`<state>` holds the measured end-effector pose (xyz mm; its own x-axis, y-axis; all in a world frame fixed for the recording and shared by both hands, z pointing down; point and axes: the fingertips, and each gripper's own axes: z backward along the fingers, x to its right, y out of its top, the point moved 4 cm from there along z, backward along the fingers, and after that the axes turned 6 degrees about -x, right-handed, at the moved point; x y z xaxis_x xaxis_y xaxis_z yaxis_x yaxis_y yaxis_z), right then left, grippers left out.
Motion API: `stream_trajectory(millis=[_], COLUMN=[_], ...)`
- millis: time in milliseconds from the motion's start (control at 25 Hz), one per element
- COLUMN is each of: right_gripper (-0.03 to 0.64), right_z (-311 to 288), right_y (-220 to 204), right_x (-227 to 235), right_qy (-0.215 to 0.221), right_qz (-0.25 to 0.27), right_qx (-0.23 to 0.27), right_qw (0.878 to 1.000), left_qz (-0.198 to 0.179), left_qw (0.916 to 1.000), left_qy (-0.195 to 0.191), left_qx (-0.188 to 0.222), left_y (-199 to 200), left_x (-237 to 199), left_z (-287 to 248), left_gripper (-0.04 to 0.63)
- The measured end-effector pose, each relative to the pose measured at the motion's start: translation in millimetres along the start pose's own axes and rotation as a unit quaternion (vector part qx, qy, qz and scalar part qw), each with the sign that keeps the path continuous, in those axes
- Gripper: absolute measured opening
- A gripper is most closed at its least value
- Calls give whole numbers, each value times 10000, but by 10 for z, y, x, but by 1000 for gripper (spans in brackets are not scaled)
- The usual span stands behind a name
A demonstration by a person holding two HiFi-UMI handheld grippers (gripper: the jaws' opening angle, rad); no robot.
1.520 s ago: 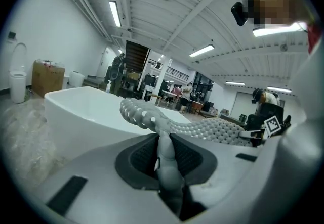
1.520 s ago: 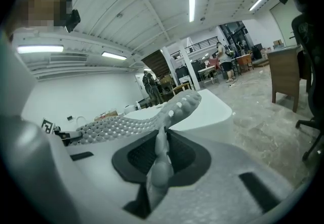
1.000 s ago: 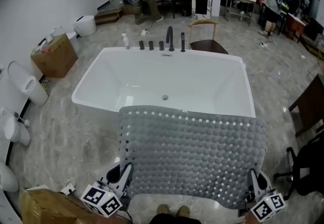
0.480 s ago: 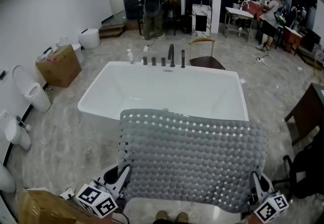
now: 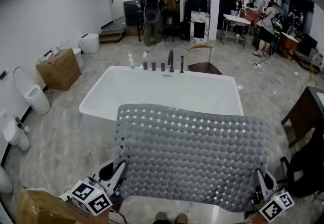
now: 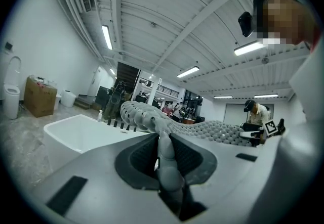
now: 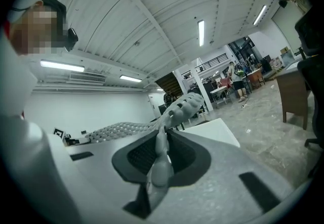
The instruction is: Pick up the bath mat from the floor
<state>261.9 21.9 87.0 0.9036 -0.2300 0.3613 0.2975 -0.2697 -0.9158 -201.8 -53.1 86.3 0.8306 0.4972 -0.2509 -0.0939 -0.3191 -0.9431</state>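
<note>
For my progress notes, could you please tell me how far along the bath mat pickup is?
Done: the bath mat is off the floor, held spread out in the air by the bathtub. In hand: the left gripper and right gripper each clamp a near corner of it. Left: nothing of the pickup itself, as far as the views show.

Grey bath mat (image 5: pixel 192 152) studded with round bumps and rows of small holes, white bathtub (image 5: pixel 101 101), black faucet set (image 5: pixel 170 60), brown cardboard box (image 5: pixel 58 69), pale grey veined floor (image 5: pixel 55 132), black-and-white square markers on left gripper (image 5: pixel 120 169) and right gripper (image 5: pixel 261 178) cubes
</note>
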Motion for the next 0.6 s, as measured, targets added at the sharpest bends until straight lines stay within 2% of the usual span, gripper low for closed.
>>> stream_trajectory(millis=[320, 600], right_gripper=[49, 49], right_z=[77, 148], right_y=[196, 261], right_x=[-175, -194], right_qy=[105, 147], right_qz=[67, 98], right_qx=[201, 302], right_qw=[9997, 9994], left_qz=[-50, -148], left_qw=[9998, 9995], left_qy=[-136, -101], left_qx=[151, 261], left_y=[192, 259], left_x=[20, 52], left_z=[127, 222], left_gripper=[64, 64])
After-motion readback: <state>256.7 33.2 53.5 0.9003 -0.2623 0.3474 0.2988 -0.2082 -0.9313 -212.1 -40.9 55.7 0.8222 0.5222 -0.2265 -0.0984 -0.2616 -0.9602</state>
